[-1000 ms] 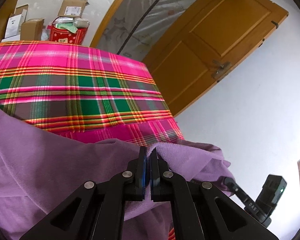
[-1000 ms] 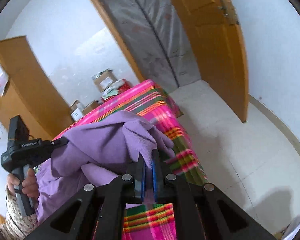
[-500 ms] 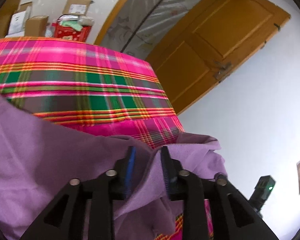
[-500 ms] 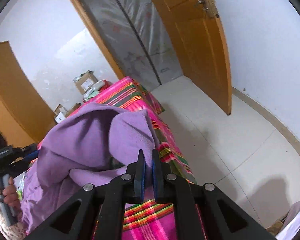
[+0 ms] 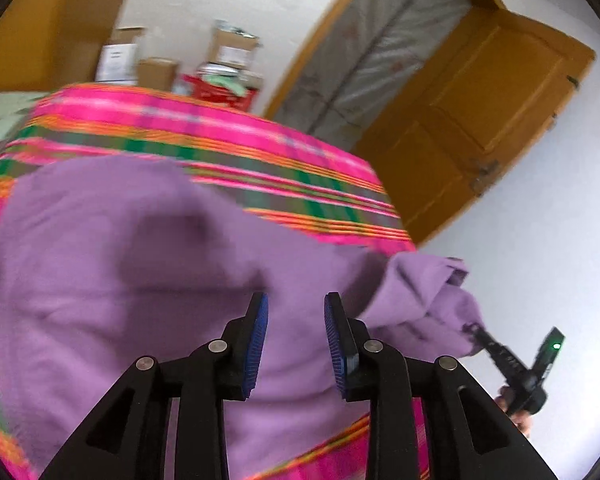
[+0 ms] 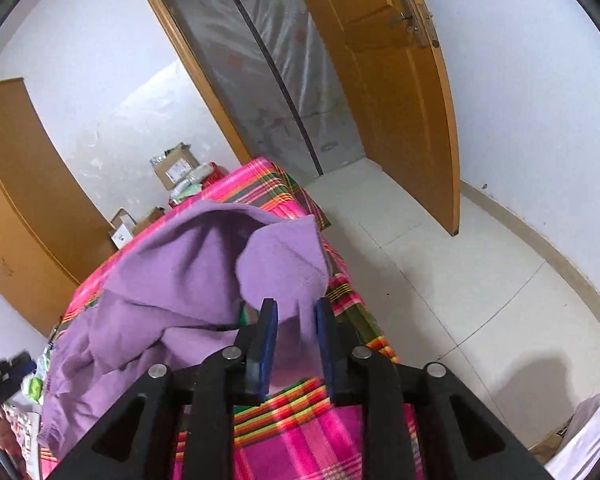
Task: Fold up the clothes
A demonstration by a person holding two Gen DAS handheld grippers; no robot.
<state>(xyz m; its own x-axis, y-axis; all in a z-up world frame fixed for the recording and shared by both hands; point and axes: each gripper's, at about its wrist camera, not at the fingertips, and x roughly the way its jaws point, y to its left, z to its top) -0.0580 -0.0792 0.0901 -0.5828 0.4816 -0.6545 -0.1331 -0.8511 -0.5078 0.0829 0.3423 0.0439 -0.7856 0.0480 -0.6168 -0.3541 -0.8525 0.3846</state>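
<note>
Left claw (image 5: 294,336) spread wide, blue pads apart above the soft purple fleece garment (image 5: 120,280). Right claw (image 6: 296,334) parted too, fabric between the pads (possibly touching). Garment heaped on the pink plaid tabletop (image 6: 300,436). Beyond, cardboard boxes (image 6: 176,166).

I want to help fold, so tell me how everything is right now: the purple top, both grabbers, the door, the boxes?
purple garment: rumpled, partly folded over on the plaid cloth.
left gripper: open, holding nothing.
right gripper: open, purple fabric between its fingers.
wooden door: open.
cardboard box: flaps open.
</note>
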